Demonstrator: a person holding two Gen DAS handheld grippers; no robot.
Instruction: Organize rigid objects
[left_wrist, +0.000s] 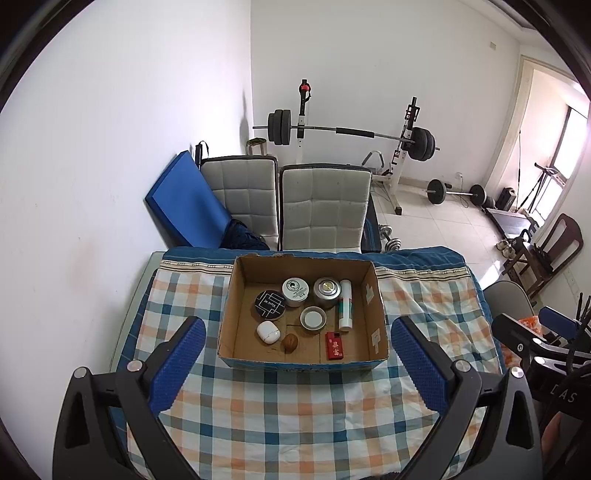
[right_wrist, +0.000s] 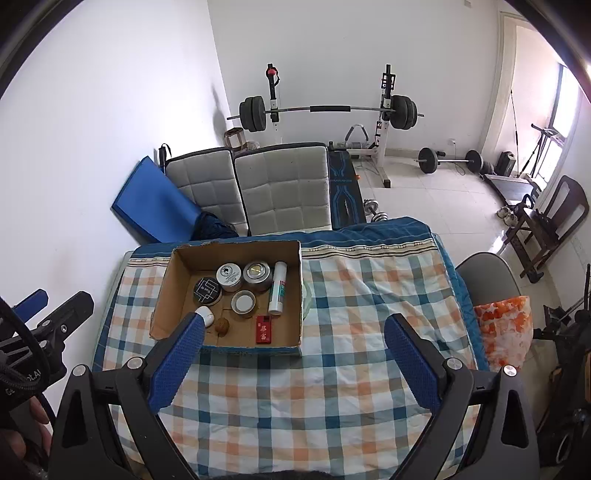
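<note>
My left gripper (left_wrist: 297, 363) hangs above the checked cloth (left_wrist: 295, 417) with its blue pads spread wide on nothing; my right gripper (right_wrist: 293, 360) is likewise parted and bare. The left view looks squarely into the cardboard box (left_wrist: 376, 295); the right view sees it from the side, my left finger (right_wrist: 184, 354) covering part of the white case (right_wrist: 207, 314) — though only there does the orange-patterned bag (right_wrist: 504, 332) by the grey chair show whole. The box sits at the table's far edge and holds everything: a black round tin (left_wrist: 269, 304), a white-lidded jar (left_wrist: 295, 291), a silver tin (left_wrist: 326, 292), a small open jar (left_wrist: 313, 318), a white tube (left_wrist: 345, 304) lying along the right wall, a red packet (left_wrist: 334, 345), a walnut (left_wrist: 290, 343); all rest flat or upright, close together, none outside.
</note>
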